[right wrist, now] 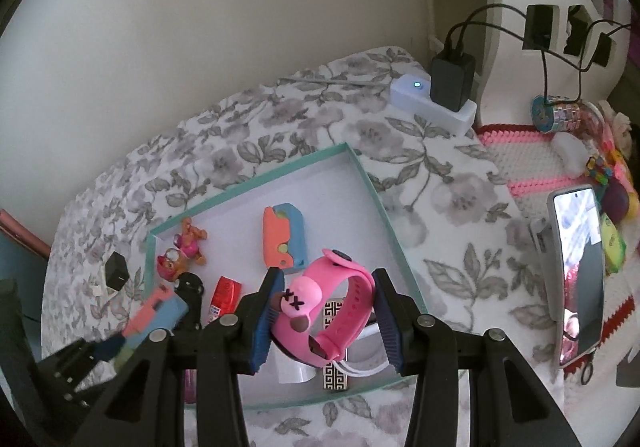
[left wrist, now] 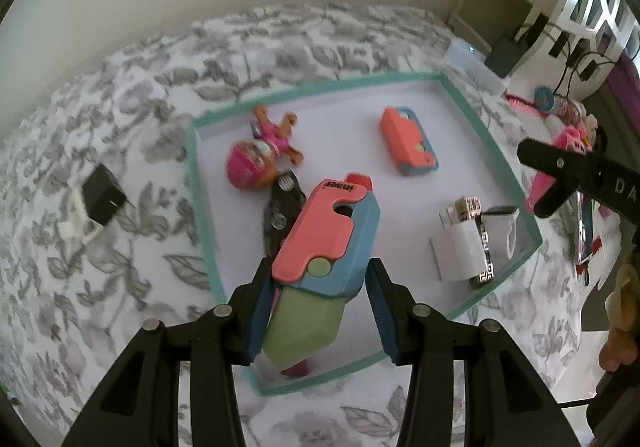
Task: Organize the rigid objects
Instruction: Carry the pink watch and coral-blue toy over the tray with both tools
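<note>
My left gripper (left wrist: 320, 267) is shut on a coral, blue and pale-green toy knife (left wrist: 328, 231), held tilted above the near part of the teal-rimmed white tray (left wrist: 472, 115). The right wrist view shows that same toy (right wrist: 158, 309) at the lower left. My right gripper (right wrist: 328, 279) is shut on a pink watch with a cartoon face (right wrist: 320, 299), above the tray's near right part (right wrist: 372, 187). Inside the tray lie a smaller coral-and-blue toy (left wrist: 408, 143), a pink pup figure (left wrist: 260, 151), black pliers (left wrist: 280, 203), a white charger (left wrist: 456, 251) and a patterned lighter (left wrist: 482, 243).
A black plug cube (left wrist: 102, 195) lies on the floral cover left of the tray. A white power strip with a black adapter (right wrist: 452, 83) sits at the back. A phone (right wrist: 580, 271) and small toys rest on a pink crochet mat (right wrist: 520, 155) at the right.
</note>
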{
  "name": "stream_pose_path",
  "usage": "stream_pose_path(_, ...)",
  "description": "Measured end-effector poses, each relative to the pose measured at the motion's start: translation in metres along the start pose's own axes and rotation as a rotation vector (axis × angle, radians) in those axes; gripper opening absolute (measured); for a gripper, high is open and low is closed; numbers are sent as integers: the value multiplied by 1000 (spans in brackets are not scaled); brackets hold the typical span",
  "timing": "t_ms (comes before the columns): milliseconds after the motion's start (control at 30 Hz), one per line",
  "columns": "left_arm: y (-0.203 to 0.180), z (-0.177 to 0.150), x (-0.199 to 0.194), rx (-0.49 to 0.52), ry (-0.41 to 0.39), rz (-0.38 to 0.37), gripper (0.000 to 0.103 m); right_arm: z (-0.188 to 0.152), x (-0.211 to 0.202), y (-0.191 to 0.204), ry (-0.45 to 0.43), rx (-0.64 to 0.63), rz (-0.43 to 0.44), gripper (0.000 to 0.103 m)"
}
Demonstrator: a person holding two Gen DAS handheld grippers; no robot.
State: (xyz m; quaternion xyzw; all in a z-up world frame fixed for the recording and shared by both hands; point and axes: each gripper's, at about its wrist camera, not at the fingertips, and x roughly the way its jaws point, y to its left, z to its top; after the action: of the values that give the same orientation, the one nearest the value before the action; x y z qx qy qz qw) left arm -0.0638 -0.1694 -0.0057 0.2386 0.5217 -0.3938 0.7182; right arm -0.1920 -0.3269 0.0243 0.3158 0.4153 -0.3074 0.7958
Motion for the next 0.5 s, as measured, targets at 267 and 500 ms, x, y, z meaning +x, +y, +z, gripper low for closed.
stream_pose_path(267,-11,-4,25,22,63,12,47,-1,20,-1,31,-7,-19,47)
stream_pose_path(500,-16,-6,40,31,98,25,47,-2,33,1,60,-20,-15,48)
